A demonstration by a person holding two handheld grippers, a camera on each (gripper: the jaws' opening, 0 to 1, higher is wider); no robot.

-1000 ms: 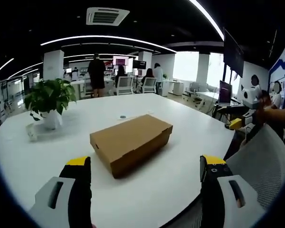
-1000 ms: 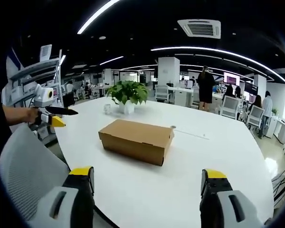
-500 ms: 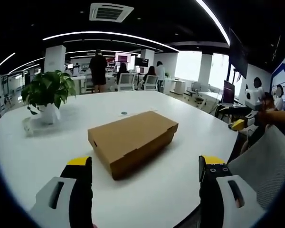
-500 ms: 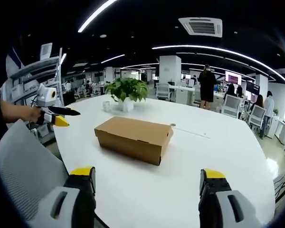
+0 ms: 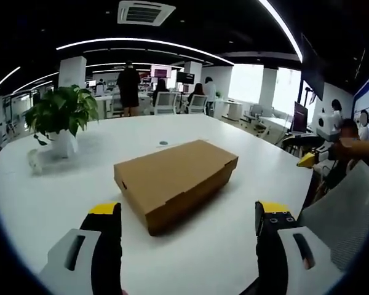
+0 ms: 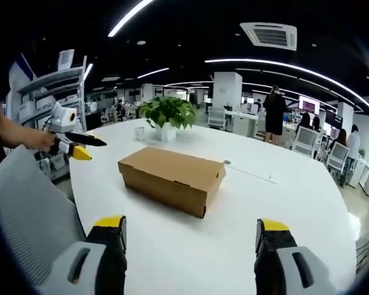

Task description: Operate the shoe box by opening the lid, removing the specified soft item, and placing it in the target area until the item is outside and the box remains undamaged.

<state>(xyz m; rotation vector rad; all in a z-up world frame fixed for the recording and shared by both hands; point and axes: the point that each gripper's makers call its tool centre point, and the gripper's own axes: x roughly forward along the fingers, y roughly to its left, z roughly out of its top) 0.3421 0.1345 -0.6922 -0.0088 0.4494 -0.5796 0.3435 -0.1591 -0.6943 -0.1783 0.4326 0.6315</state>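
The table (image 5: 246,163) is bare all around the closed box (image 5: 172,181), so a gripper can pass on every side of it. The left gripper (image 5: 184,212) is wide open above the near edge, apart from the box; the right gripper (image 6: 189,228) also. On the far left side stand a plant (image 5: 60,117) and a small cup (image 5: 34,161), well apart from the box. A chair back (image 6: 31,209) rises just beside the near table edge.
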